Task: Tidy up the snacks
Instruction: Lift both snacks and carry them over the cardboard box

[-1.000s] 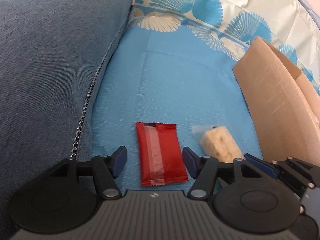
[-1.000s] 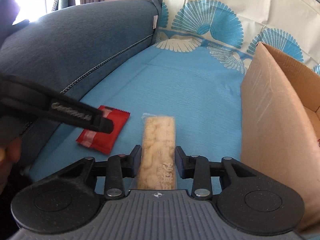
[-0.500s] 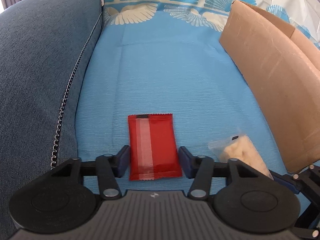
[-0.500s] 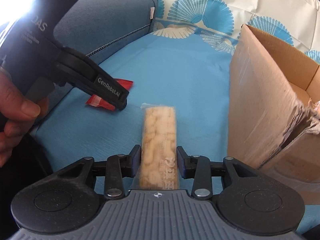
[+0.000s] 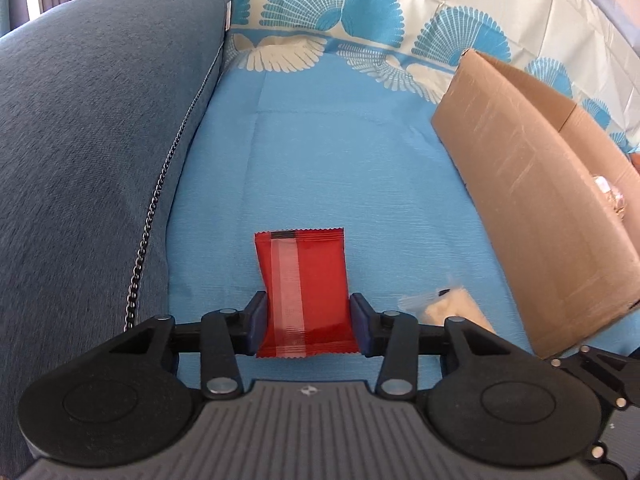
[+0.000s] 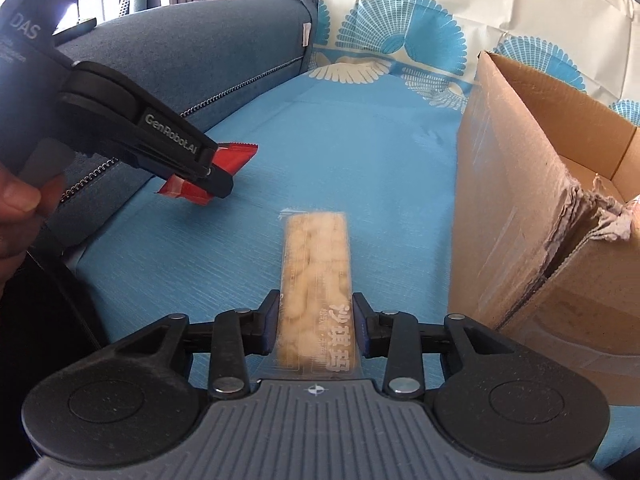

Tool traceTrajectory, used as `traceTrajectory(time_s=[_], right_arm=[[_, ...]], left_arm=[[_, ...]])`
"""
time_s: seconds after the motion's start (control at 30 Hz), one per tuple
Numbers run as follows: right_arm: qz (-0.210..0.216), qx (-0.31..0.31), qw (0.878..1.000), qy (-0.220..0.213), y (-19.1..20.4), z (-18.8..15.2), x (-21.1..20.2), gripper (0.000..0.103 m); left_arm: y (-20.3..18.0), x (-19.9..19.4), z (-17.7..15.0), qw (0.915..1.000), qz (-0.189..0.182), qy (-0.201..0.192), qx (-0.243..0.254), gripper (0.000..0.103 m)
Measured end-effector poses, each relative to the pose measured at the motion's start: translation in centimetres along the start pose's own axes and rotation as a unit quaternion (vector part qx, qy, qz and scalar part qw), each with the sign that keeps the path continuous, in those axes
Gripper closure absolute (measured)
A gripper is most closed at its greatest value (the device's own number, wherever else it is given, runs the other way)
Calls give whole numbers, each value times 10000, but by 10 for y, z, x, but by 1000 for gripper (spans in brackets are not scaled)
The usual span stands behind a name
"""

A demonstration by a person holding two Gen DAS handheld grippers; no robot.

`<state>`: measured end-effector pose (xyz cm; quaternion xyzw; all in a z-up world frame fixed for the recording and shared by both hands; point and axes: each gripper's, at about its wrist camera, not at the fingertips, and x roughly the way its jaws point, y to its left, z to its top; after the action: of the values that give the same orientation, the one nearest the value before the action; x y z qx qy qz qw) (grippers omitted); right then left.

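Observation:
A red snack packet sits between the pads of my left gripper, whose jaws are closing and press on its two long edges. From the right wrist view the red packet hangs tilted just above the blue cloth in the left gripper. My right gripper is shut on a pale crispy snack bar in a clear wrapper, which points forward. The bar's tip shows at the lower right of the left wrist view. An open cardboard box stands to the right.
A blue patterned cloth covers the sofa seat. A grey-blue cushion with a zipper chain rises along the left. The box has a torn corner and something shiny inside. A person's hand holds the left gripper.
The left jaws closed in on the red packet, which now stands off the cloth. The right gripper carried the bar closer to the box, then held still.

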<state>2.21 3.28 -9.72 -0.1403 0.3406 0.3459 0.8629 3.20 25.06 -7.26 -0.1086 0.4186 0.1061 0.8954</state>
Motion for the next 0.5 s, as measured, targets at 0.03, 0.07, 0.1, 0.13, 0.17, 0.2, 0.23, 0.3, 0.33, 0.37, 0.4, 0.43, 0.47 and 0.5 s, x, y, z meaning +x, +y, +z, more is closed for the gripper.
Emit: traceTrajectory(time_s=[0.03, 0.07, 0.1, 0.13, 0.17, 0.2, 0.23, 0.3, 0.33, 0.37, 0.4, 0.43, 0.47, 0.5], right_arm=[[3, -20, 10000, 10, 0, -1, 0, 65], [4, -37, 10000, 19, 1, -1, 0, 65], [13, -50, 10000, 42, 0, -1, 0, 65], [14, -47, 10000, 53, 0, -2, 1, 64], [10, -45, 10000, 49, 0, -2, 1, 64], [6, -62, 10000, 46, 0, -2, 2, 64], [0, -98, 9999, 44, 0, -2, 2, 64], [-13, -141, 9999, 44, 1, -1, 4, 64], [-14, -139, 9999, 56, 0, -1, 5, 64], [-17, -129, 9999, 65, 0, -1, 6, 64], [-23, -120, 9999, 65, 1, -1, 6, 64], [-31, -119, 9999, 57, 1, -1, 6, 64], [-34, -127, 9999, 51, 1, -1, 6, 64], [-47, -145, 9999, 40, 2, -2, 6, 64]], left_arm=[[-1, -2, -2, 10000, -46, -2, -3, 55], [-1, -4, -3, 10000, -78, 0, 8, 55], [-2, -5, -4, 9999, -96, 22, 19, 55], [-2, -5, -4, 9999, -106, 60, 26, 55], [-3, -5, -5, 9999, -104, 94, 30, 55], [-3, -4, -5, 9999, -91, 113, 33, 55], [-3, -4, -5, 9999, -80, 129, 28, 55], [-3, -2, -4, 9998, -73, 159, 25, 55], [-3, -1, -4, 9998, -72, 166, 30, 55], [-3, -1, -4, 9998, -70, 171, 35, 55], [-3, -1, -3, 9998, -68, 174, 42, 55], [-3, -1, -3, 9997, -75, 218, 50, 55], [-3, 0, -2, 9997, -73, 218, 53, 55], [-3, 0, -2, 9997, -71, 211, 47, 55]])
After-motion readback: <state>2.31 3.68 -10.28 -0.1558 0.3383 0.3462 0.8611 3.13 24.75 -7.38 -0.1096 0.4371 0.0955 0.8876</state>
